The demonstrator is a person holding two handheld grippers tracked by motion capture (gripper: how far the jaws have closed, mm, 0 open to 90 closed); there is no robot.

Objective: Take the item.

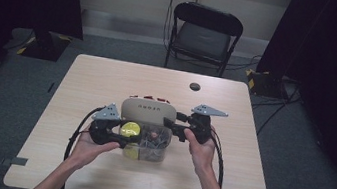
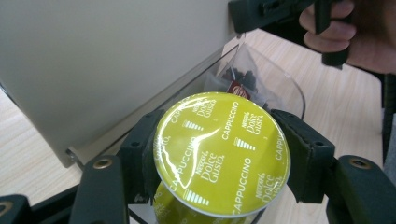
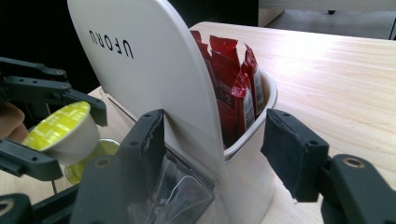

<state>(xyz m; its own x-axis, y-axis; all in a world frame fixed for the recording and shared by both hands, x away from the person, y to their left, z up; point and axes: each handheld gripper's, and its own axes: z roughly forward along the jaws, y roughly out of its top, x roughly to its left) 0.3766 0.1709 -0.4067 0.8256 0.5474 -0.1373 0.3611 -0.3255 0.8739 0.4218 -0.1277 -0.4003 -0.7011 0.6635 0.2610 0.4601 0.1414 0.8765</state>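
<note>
The left gripper [image 2: 219, 156] pinches a capsule [image 2: 222, 154] just above the clear bin [image 2: 280, 77], which the right gripper [image 3: 212, 154], jaws agape around the lid [image 3: 154, 70], should steady during a straight lift.

Overhead light falls evenly on the table [image 1: 108, 80]; we see dim, dark surroundings. Glare streaks the capsule's foil lid [image 2: 222, 151] and the tabletop in the right gripper view. Near jaws appear soft, slightly blurred.
</note>
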